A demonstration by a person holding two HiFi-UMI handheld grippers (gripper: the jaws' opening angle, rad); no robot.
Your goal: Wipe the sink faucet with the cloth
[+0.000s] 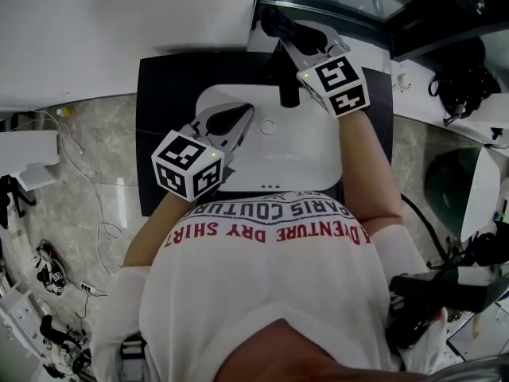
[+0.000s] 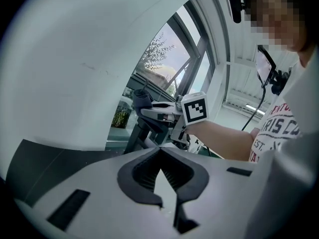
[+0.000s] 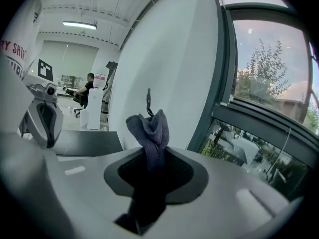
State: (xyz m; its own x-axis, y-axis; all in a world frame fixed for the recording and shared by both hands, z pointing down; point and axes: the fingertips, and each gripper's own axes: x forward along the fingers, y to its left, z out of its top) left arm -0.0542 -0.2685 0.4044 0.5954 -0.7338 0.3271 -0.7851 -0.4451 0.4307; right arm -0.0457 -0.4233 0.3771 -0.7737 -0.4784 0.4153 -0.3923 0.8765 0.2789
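The cloth (image 3: 149, 126) is dark grey-blue and soft. It is bunched into an upright twist, its lower part pinched between the jaws of the right gripper (image 3: 151, 158) and its folded top standing clear above them. The faucet (image 1: 289, 86) is black and stands upright at 12 o'clock on the rim of the white sink (image 1: 318, 165). The cloth is near it, toward 11 o'clock.

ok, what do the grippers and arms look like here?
The left gripper and right gripper have light grey bodies with black ribbed jaw pads. Each carries a white cube with black square markers. The forearms are bare below a white short-sleeved T-shirt with red and dark lettering.
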